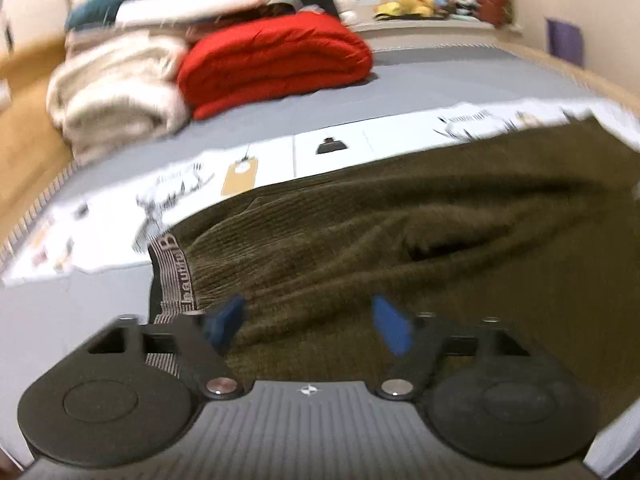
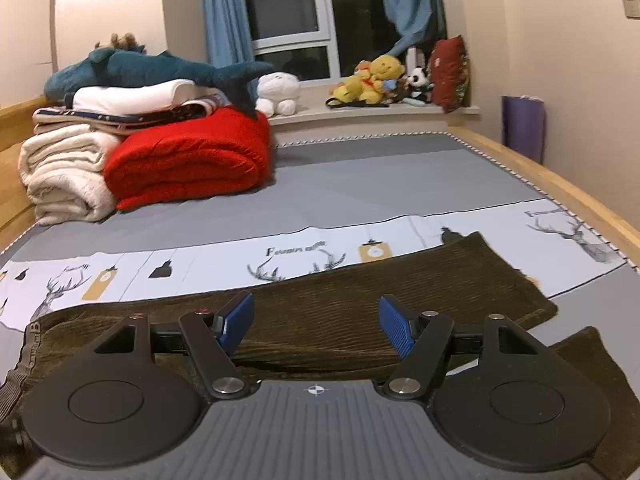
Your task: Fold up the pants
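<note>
Olive-brown corduroy pants (image 1: 360,240) lie spread on the grey bed (image 1: 360,88), partly over a white printed strip (image 1: 280,156). Their striped grey waistband (image 1: 172,276) with lettering is at the left. My left gripper (image 1: 308,324) hovers low over the fabric just right of the waistband, its blue pads (image 1: 224,320) apart with rumpled cloth below them and nothing clamped. In the right wrist view the pants (image 2: 380,280) stretch away to the right, one leg flat, a second leg end (image 2: 580,356) nearer. My right gripper (image 2: 316,324) stands open above the leg.
A folded red quilt (image 2: 188,160) and cream blanket (image 2: 60,172) are stacked at the back left under a blue shark plush (image 2: 140,68). Plush toys (image 2: 372,80) line the window sill. A wooden bed rail (image 2: 560,184) runs along the right side.
</note>
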{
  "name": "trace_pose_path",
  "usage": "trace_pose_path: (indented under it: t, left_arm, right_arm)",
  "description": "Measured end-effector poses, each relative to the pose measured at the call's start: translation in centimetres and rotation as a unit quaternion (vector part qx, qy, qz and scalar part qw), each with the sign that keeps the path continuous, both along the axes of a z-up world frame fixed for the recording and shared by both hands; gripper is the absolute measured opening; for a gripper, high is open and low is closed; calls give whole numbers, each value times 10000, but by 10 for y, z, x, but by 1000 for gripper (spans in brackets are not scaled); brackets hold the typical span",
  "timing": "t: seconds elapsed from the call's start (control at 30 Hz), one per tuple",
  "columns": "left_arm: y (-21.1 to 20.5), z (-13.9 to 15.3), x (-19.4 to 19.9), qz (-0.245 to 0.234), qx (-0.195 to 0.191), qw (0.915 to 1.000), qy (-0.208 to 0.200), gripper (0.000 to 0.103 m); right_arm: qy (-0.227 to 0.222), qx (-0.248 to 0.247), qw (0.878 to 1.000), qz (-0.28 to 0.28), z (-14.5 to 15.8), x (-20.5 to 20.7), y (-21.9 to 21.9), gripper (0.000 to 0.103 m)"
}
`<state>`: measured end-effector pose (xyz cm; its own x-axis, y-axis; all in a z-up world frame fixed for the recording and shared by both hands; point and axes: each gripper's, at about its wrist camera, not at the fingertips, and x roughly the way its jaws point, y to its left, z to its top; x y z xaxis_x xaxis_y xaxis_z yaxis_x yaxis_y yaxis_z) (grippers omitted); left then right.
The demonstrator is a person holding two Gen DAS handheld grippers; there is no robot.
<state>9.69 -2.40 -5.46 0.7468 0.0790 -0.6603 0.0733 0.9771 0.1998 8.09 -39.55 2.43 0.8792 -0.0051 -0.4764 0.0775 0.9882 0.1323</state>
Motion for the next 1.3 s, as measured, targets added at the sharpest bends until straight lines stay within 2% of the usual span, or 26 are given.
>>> trace_pose_path:
  t: [0.03, 0.07, 0.13, 0.17, 0.23, 0.33, 0.4, 0.43, 0.47, 0.57, 0.63, 0.8, 0.83, 0.87, 0.9, 0.93, 0.97, 1.0, 1.17, 1.3]
  left_arm:
    - [10, 4, 15, 103, -213, 9996, 141, 28]
    - [20, 7, 31, 204, -424, 9985, 270, 11]
    - [39, 16, 61, 374, -784, 9956, 347, 5]
    - [46, 19, 77, 450, -786, 9954, 320, 5]
    - [57, 22, 110, 635, -789, 9942, 351, 6]
    - [79, 16, 154, 1050, -1109, 9870, 500, 7]
    - [89, 7, 185, 1254, -1169, 9833, 603, 11]
    - [92, 2, 199, 1311, -1142, 9827, 643, 23]
    - [95, -4, 213, 1382, -1055, 9826, 653, 43]
    - [105, -18, 244, 1542, -828, 9831, 533, 77]
    - [113, -29, 261, 1430, -867, 9840, 609, 87]
    - [128, -53, 289, 776, -1053, 9829, 1299, 88]
    - [130, -56, 291, 582, -1150, 9807, 1472, 86]
    - [131, -58, 291, 398, -1215, 9783, 1631, 77]
    - [129, -57, 289, 209, -1117, 9798, 1647, 69]
    - [128, -56, 288, 33, -1032, 9810, 1644, 51]
    - [126, -53, 285, -87, -1004, 9819, 1607, 25]
    - [124, -50, 283, -115, -914, 9834, 1565, 17]
    - [116, -29, 264, -183, -734, 9884, 1317, 11]
    - [109, 2, 226, -229, -747, 9936, 819, 9]
  right_arm:
    - [30, 3, 10000, 13, 0, 1, 1, 66]
    - [47, 14, 10000, 25, 0, 2, 2, 63]
    - [50, 53, 10000, 65, -1, 3, 2, 46]
    - [55, 71, 9999, 91, -1, 3, 1, 35]
    - [105, 81, 9999, 92, -2, 4, -2, 32]
    - [220, 99, 9997, 15, -4, 5, -10, 32]
    - [331, 151, 9993, -14, -6, 6, -17, 32]
    - [387, 186, 9991, -35, -8, 6, -21, 32]
    - [431, 227, 9988, -69, -9, 6, -25, 32]
    - [574, 407, 9974, -150, -14, 8, -36, 32]
    - [670, 518, 9962, -182, -16, 11, -41, 32]
    - [760, 534, 9956, -143, -19, 14, -46, 32]
    - [770, 537, 9955, -128, -19, 15, -46, 32]
    - [784, 533, 9954, -115, -19, 16, -46, 32]
    - [798, 527, 9954, -108, -19, 17, -46, 32]
    - [798, 520, 9954, -98, -18, 17, -45, 32]
    - [796, 512, 9955, -91, -18, 18, -45, 32]
    - [796, 503, 9955, -90, -18, 18, -45, 32]
    - [741, 356, 9965, -152, -16, 19, -43, 32]
    - [754, 377, 9959, -320, -17, 16, -46, 32]
